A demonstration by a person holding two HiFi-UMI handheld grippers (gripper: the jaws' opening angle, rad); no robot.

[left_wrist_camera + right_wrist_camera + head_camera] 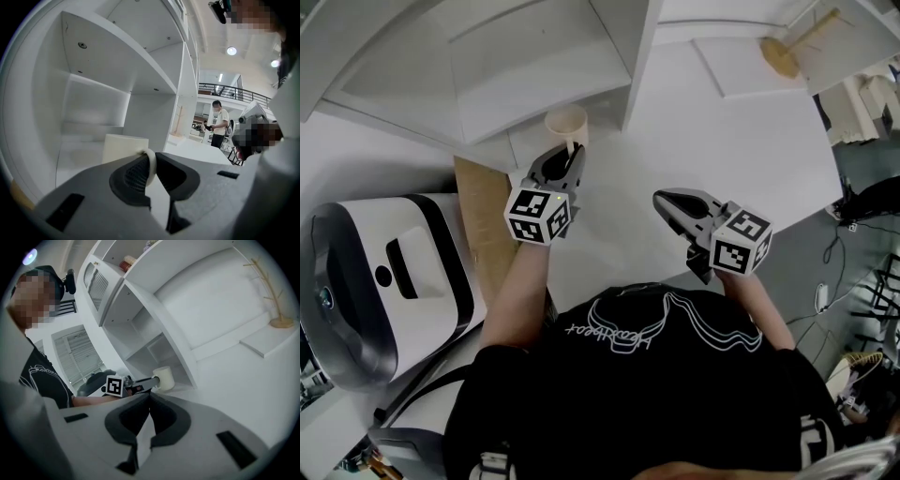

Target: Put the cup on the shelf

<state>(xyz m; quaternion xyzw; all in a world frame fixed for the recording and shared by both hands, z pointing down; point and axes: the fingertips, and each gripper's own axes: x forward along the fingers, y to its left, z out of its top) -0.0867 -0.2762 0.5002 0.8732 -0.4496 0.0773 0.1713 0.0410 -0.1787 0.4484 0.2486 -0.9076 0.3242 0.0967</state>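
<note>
1. Shelf (487,84): a white unit with open compartments, standing at the far side of the table. The left gripper view looks straight into one bare bay.
2. Table (722,141): a white top. The area under the right hand-held gripper is bare.
3. White-and-black appliance (384,281): at the person's left, well apart from the cup.
4. Brown board (487,234): a flat strip between the appliance and the left forearm.
5. Wooden stand (792,47): a round base with pegs, on a raised white slab at the far right, well apart from both grippers.
6. Left hand-held gripper (567,159): reached forward to the mouth of the shelf. Its jaws are clenched on the cup's handle, and the pale loop is pinched between the ribbed pads in its own view.
7. Right hand-held gripper (661,199): held back over the table, near the person's chest and apart from the left one. Its jaw tips meet with nothing between them.
8. Cup (566,124): cream-coloured, upright, mouth up, handle turned toward the person. It sits at the front edge of the lowest bay, just beside the shelf's upright divider. I cannot tell whether its base touches the surface.
</note>
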